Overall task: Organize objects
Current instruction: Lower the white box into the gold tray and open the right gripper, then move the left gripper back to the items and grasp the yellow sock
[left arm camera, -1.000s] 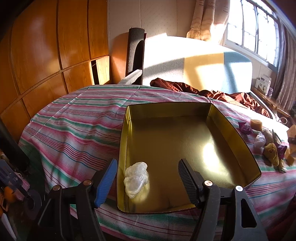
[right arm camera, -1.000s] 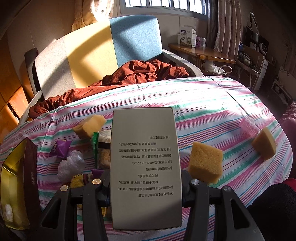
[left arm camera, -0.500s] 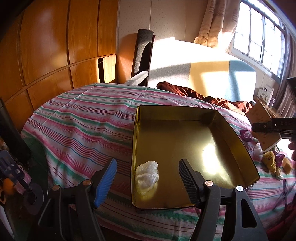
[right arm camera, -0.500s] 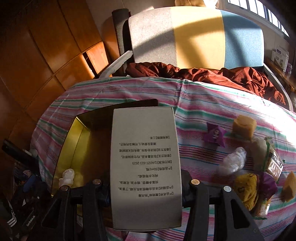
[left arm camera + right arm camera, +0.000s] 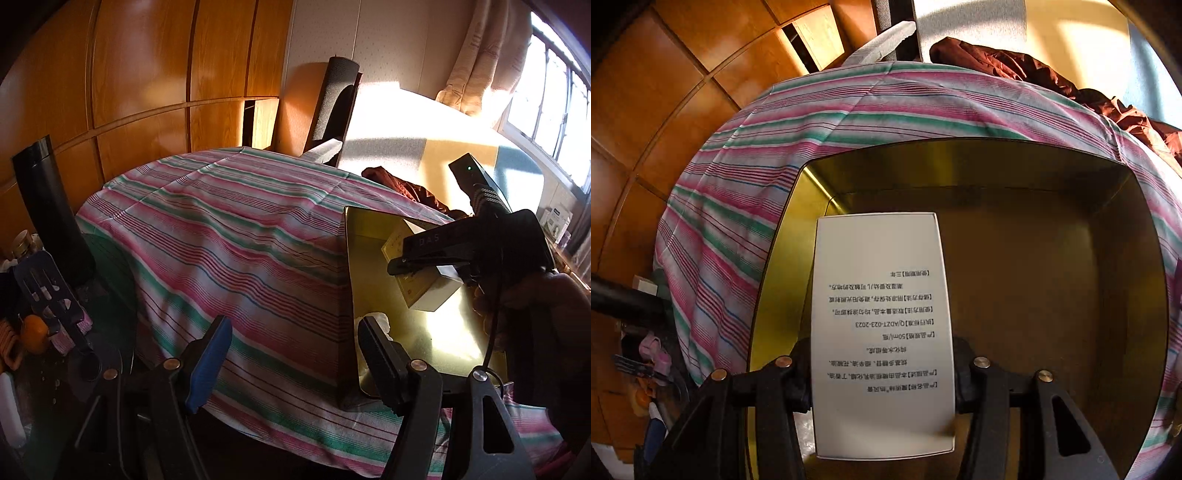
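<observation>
R gripper (image 5: pixel 882 373) clamps the white box (image 5: pixel 882 332), hanging over the gold tin (image 5: pixel 960 162), frame centre. L gripper (image 5: pixel 295 354) open, empty, lower frame. Lower box flat near tin's corner, w/o crushing the plastic wad (image 5: pixel 380 319), then release.

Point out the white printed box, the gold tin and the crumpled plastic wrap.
white printed box (image 5: pixel 882 332): right wrist view, middle of its printed face.
gold tin (image 5: pixel 1052 258): right wrist view, bare floor.
crumpled plastic wrap (image 5: pixel 382 319): left wrist view, visible top, beside the finger.
</observation>
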Demonstrator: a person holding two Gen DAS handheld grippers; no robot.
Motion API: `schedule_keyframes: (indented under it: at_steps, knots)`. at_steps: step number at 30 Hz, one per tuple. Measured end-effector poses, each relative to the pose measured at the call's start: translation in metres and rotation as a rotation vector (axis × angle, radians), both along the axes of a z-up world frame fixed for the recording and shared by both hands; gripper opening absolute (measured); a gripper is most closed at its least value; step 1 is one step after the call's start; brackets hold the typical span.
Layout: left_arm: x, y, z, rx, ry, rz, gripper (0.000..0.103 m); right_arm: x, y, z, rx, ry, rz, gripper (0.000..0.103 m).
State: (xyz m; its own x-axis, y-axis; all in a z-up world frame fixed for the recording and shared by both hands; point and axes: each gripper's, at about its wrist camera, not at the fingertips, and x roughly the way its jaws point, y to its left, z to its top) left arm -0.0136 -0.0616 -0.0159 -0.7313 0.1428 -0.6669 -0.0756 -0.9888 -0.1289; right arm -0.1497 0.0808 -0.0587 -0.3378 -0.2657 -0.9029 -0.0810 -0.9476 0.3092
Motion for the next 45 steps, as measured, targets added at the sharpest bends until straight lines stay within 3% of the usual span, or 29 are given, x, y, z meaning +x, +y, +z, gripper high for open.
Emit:
schedule_keyframes:
  at_steps: [3,5,9,16,20,26,35,41,45]
  knots:
    - [0.0,-0.002,-0.001,0.008,-0.003,0.0,0.071,-0.002,-0.004,-0.002,-0.123,-0.014,0.007,0.057]
    - [-0.001,-0.002,-0.002,0.009,-0.007,0.002,0.071,0.0,-0.007,-0.001,-0.168,-0.007,0.019,0.067]
    - [-0.001,-0.003,-0.002,0.01,-0.002,0.008,0.071,0.013,-0.004,0.008,-0.206,0.027,0.037,0.067]
    - [0.0,0.007,-0.002,-0.008,-0.002,-0.012,0.071,0.046,0.011,0.037,-0.031,0.157,0.055,0.068]
    - [0.004,0.017,0.002,-0.011,0.005,-0.038,0.072,0.066,0.022,0.05,0.065,0.236,0.044,0.081]
    - [0.01,0.037,0.005,-0.031,0.012,-0.087,0.075,0.093,0.051,0.068,0.145,0.324,0.015,0.082]
    - [0.012,0.08,0.017,-0.054,0.03,-0.206,0.079,0.139,0.151,0.074,0.233,0.326,-0.141,0.083]
    - [0.016,0.127,0.031,-0.056,0.06,-0.343,0.079,0.177,0.247,0.077,0.344,0.291,-0.283,0.083]
    - [0.024,0.166,0.043,-0.057,0.086,-0.457,0.079,0.208,0.321,0.078,0.401,0.269,-0.44,0.083]
